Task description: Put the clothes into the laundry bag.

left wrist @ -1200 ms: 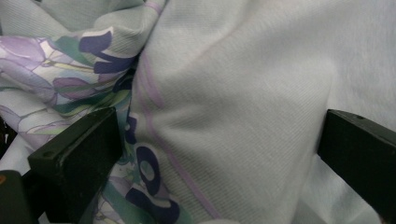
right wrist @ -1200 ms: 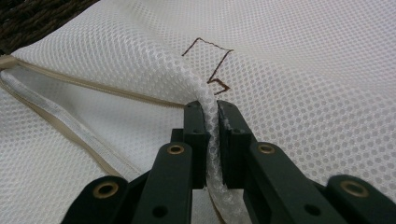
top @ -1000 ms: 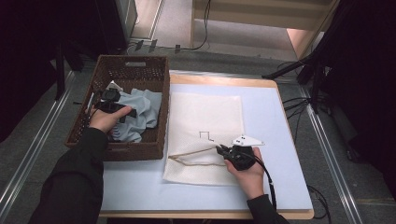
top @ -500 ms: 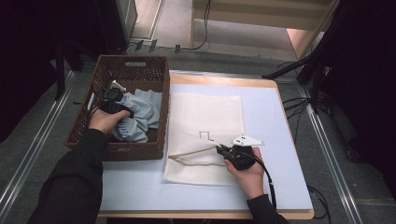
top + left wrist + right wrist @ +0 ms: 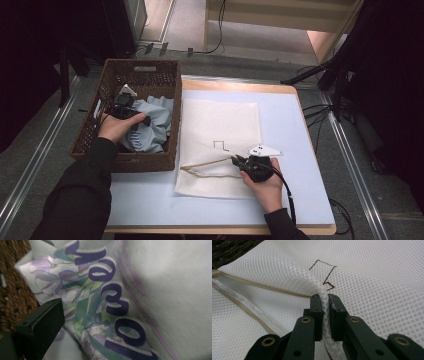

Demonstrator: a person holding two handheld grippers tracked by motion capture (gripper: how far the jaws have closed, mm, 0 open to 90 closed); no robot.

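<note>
Beside the wicker basket [image 5: 90, 135] we see the white mesh bag [image 5: 220, 125] flat on the table, our right gripper [image 5: 239, 161] pinching its upper layer (zip edge lifted). Inside the basket, our left gripper [image 5: 131, 114], jaws just opened wide, hovers over the pale printed garment [image 5: 155, 122], clasping nothing.

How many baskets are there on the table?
1. The brown woven basket sits at the table's left side, beside the white mesh bag. It holds a light blue cloth.
</note>
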